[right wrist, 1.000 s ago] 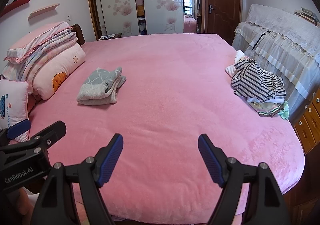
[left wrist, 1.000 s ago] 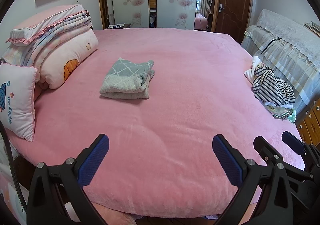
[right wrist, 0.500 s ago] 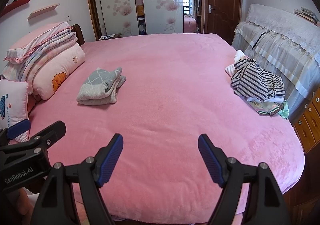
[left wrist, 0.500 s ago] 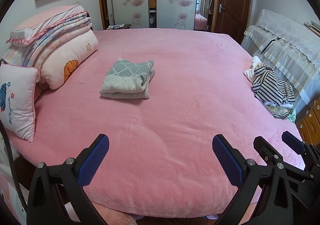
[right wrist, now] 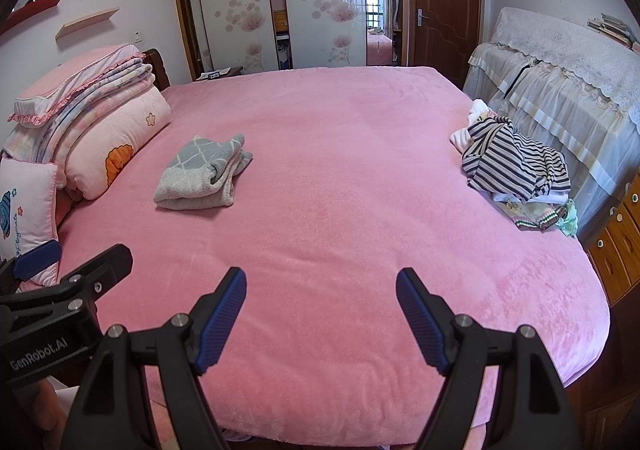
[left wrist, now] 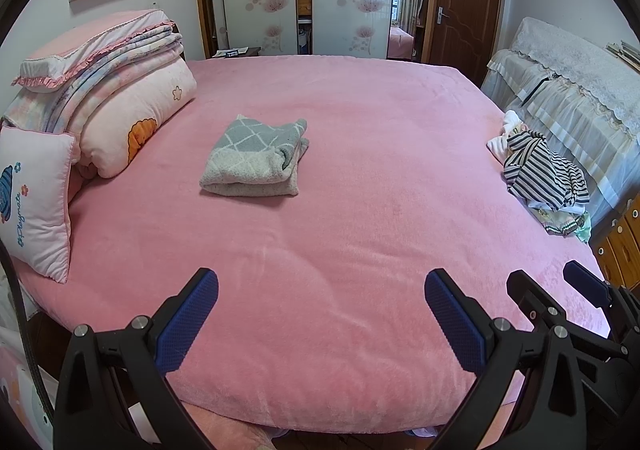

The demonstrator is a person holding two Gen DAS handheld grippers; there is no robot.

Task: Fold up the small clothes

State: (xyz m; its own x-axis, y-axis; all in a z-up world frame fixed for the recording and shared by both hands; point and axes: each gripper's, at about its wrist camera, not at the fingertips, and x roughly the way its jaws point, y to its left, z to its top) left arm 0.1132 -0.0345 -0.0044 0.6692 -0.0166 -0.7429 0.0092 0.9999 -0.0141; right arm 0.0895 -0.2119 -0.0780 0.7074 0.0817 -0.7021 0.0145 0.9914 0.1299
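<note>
- Left gripper (left wrist: 320,314): jaws spread wide, nothing between them, held over the near edge of the bed (left wrist: 360,177).
- Right gripper (right wrist: 320,310): jaws likewise apart and empty, over the same near edge, just beside the left gripper.
- Folded grey towel (left wrist: 256,155): lies flat on the bed, left of centre, near the stacked bedding (left wrist: 108,89) at the bed's left end.
- Pile of unfolded clothes (right wrist: 516,169), striped garment on top: at the bed's right edge, well apart from the towel.
</note>
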